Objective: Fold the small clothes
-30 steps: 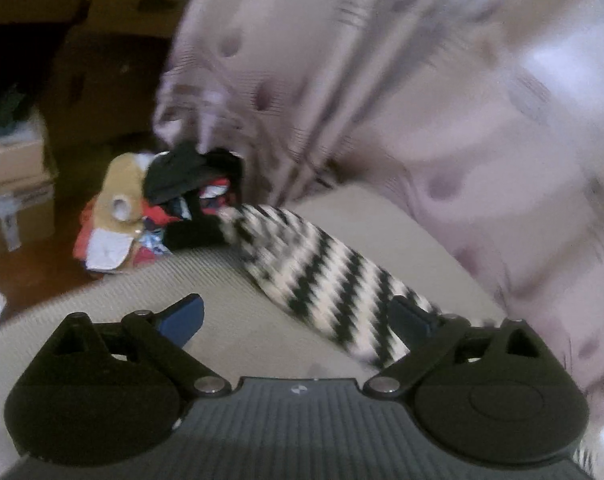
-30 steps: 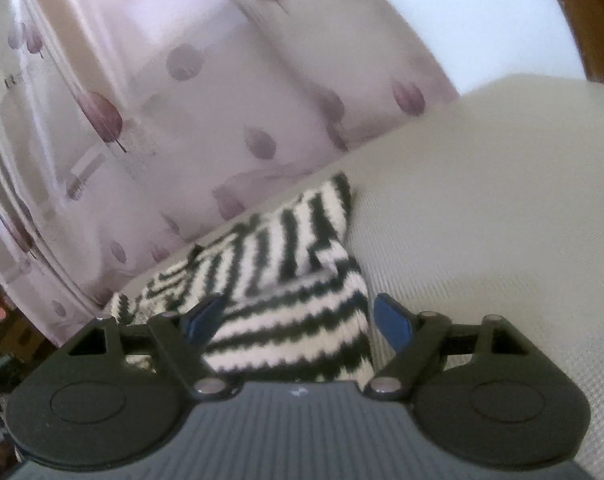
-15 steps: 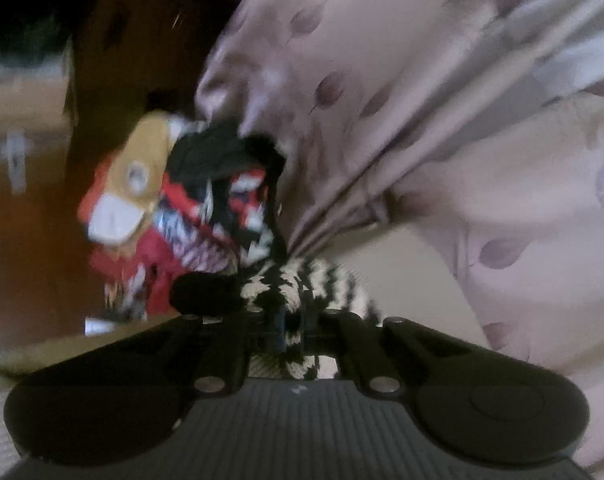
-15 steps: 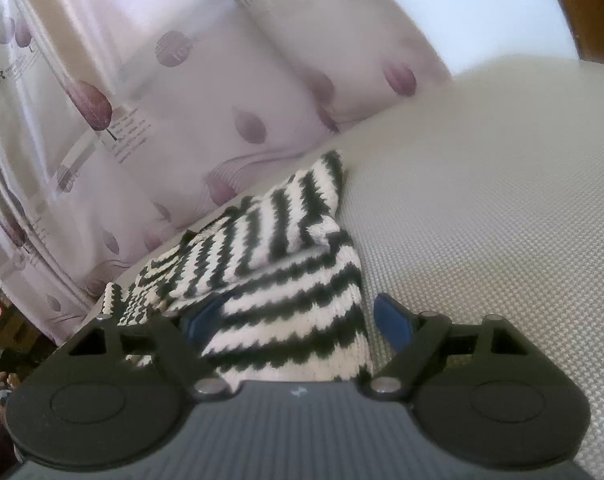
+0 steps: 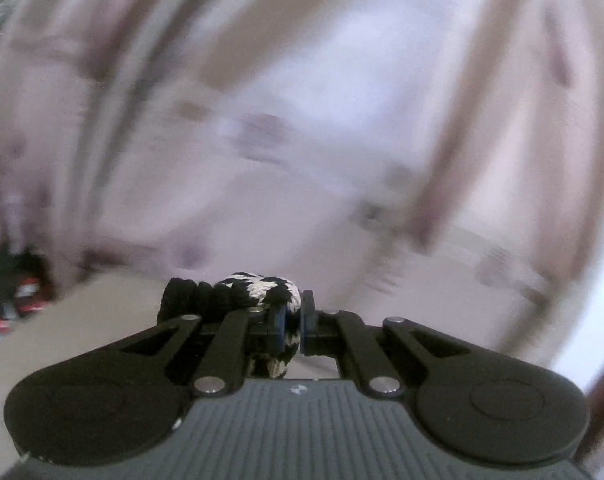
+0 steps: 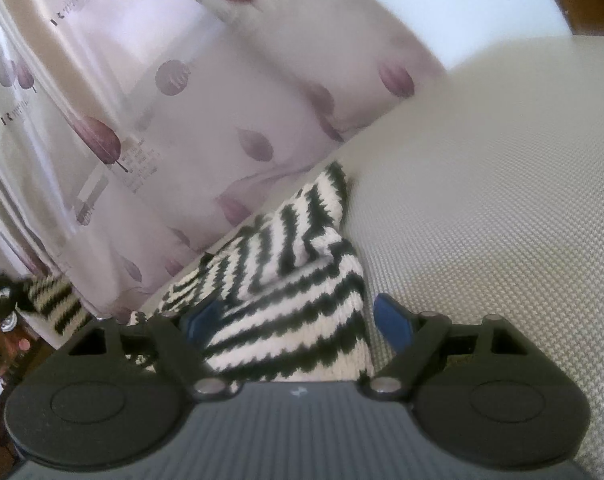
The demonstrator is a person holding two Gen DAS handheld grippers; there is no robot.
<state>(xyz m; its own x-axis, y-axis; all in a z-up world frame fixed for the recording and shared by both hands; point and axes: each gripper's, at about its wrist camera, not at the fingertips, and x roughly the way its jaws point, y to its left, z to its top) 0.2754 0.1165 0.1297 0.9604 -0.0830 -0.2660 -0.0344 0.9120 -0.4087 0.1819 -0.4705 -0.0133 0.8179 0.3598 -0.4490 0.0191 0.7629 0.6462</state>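
1. The left gripper [image 5: 291, 326] is now pinching a bunched end of the black-and-cream zigzag-striped knitted garment [image 5: 257, 294]. A second ago its fingers were standing wide apart above the flat-lying knit; they are now pressed together on the wool, which is bulging above and hanging below the blue pads [image 5: 279, 326].

2. The left wrist view is smearing heavily, and the pale pink leaf-printed curtain [image 5: 302, 120] is now filling the field beyond the fingertips, where the heap of mixed red and black clothes [image 5: 9, 292] sat before. That heap is now lying far off to the left of the fingers. The gripped end is judged to be travelling up and across.

3. The right gripper [image 6: 302, 320] is keeping its place. Its fingers are still spread wide, straddling the near end of the garment [image 6: 302, 300], and the blue pads [image 6: 394, 322] are not pressing on it.

4. The garment is resting on the beige woven cushion surface [image 6: 482, 220], running forward and leftward from between the right fingers towards the curtain [image 6: 181, 140].

5. Interpretation: the fold is under way, with one end lifted, probably to be carried over the resting end.
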